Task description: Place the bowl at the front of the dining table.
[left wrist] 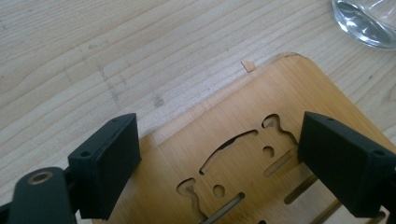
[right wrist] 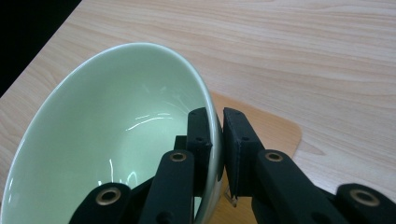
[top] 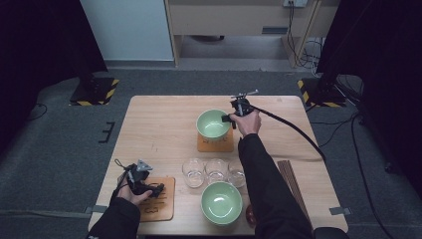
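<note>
We see the held bowl: pale green, glossy glazed, round, empty inside. Right tongs pinch its rim, one jaw inside the wall, one outside, on the side nearest the right hand. In the right gripper view the bowl sits tilted, rim raised on the gripped side. Beneath it lies an orange-brown wooden coaster with rounded corners; taking that coaster as landmark, the bowl covers its far part, the near edge and one corner showing bare. We can't tell whether the base fully touches the coaster.
</note>
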A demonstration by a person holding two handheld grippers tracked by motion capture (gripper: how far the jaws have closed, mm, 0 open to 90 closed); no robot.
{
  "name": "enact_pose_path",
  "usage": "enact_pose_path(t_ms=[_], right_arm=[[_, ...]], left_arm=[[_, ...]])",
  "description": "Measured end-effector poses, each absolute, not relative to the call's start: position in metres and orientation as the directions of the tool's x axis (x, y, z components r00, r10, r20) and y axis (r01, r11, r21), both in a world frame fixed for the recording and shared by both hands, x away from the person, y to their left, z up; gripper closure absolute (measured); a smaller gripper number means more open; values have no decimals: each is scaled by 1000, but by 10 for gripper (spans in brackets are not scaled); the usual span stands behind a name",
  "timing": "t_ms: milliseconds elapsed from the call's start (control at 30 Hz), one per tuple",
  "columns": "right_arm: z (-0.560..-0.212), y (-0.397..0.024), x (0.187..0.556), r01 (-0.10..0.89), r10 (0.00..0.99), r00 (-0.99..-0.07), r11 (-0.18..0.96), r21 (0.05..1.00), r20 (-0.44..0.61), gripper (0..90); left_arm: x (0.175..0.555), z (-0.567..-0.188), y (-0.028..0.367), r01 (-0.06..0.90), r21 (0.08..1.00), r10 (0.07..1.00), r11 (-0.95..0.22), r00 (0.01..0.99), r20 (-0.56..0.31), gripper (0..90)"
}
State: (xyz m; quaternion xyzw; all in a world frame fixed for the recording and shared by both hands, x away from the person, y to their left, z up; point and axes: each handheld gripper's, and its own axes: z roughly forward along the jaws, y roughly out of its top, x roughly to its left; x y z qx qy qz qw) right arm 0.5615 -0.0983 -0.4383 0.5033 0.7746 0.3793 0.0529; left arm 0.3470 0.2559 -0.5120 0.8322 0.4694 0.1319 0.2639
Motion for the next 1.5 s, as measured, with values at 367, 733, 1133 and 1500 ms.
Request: enact_pose_path(t_ms=[367, 733, 1133, 1500], right_arm=[[-446, -109, 565, 756, 827, -458, 170, 632, 326, 815], [-461, -103, 567, 775, 829, -453, 185, 604, 328, 814], [-473, -98, 575, 783, 850, -423, 168, 599, 314, 813], [-480, -95, 578, 783, 866, -412, 176, 597, 283, 812]], left_arm=[[349, -511, 257, 712, 560, 857, -424, 516, -6, 128], [350, -505, 259, 697, 610, 865, -378, 501, -36, 128], [350, -502, 260, 686, 625, 865, -373, 500, -33, 129], [350, -503, 260, 684, 625, 865, -377, 501, -27, 132]])
